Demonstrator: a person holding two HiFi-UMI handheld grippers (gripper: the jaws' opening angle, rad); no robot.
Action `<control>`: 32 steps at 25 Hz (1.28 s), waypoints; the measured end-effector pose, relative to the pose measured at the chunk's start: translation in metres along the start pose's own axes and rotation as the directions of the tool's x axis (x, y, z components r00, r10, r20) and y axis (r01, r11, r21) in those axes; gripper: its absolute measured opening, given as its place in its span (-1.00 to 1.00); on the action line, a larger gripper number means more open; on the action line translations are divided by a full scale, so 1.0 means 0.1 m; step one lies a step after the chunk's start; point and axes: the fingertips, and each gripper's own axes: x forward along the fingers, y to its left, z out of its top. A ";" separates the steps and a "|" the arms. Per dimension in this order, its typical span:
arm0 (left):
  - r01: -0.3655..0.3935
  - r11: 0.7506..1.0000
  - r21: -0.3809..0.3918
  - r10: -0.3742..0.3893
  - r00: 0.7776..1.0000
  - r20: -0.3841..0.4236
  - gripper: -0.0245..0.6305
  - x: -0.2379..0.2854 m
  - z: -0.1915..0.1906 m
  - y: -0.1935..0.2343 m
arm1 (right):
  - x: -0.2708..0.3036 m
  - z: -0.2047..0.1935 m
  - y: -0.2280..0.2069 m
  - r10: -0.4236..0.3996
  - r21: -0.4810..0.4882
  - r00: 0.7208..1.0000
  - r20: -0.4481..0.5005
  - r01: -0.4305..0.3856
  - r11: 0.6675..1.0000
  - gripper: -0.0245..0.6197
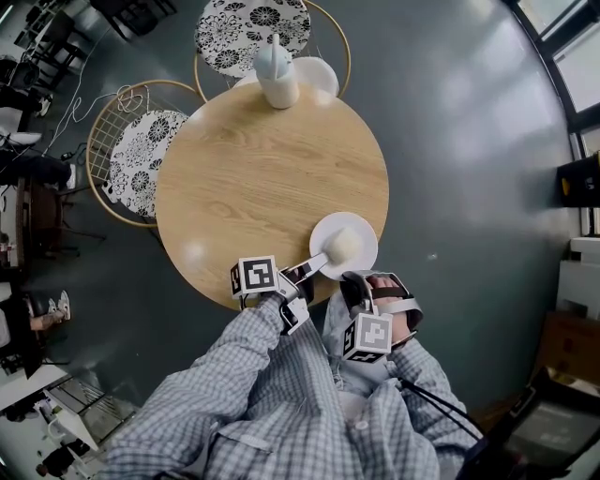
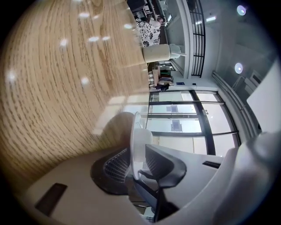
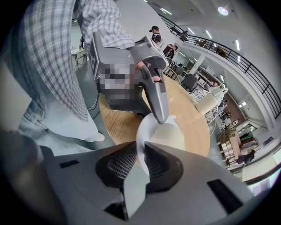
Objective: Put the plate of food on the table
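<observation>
A white plate (image 1: 323,231) with a pale lump of food (image 1: 344,246) lies at the near right edge of the round wooden table (image 1: 253,169). My left gripper (image 1: 317,264) reaches the plate's left rim. In the left gripper view the plate rim (image 2: 136,140) stands between its pads with a thin gap on each side, so that gripper (image 2: 135,162) is open. My right gripper (image 1: 356,279) holds the near rim. In the right gripper view the right gripper (image 3: 141,165) has its pads pinched tight on the plate (image 3: 147,132), with the food (image 3: 171,136) beyond them.
A white jug (image 1: 277,75) stands at the table's far edge. Two wire chairs with flowered cushions (image 1: 251,28) (image 1: 141,159) sit at the far and left sides. The person's checked sleeves fill the near foreground. Grey floor surrounds the table.
</observation>
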 end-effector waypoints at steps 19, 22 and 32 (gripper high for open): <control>-0.027 0.999 -0.021 0.029 0.989 0.143 -0.60 -0.57 0.10 0.19 | 0.14 0.04 0.09 0.060 0.170 0.998 0.029 -0.064 0.983 -0.73; -0.024 1.000 -0.015 0.026 0.989 0.146 -0.60 -0.63 0.11 0.20 | 0.15 0.06 0.08 0.055 0.207 0.998 0.030 -0.061 0.976 -0.73; 0.036 0.996 0.080 -0.044 0.994 0.098 -0.60 -0.80 0.11 -0.01 | -0.04 0.15 -0.24 -0.122 0.479 0.990 0.066 0.076 0.874 -0.73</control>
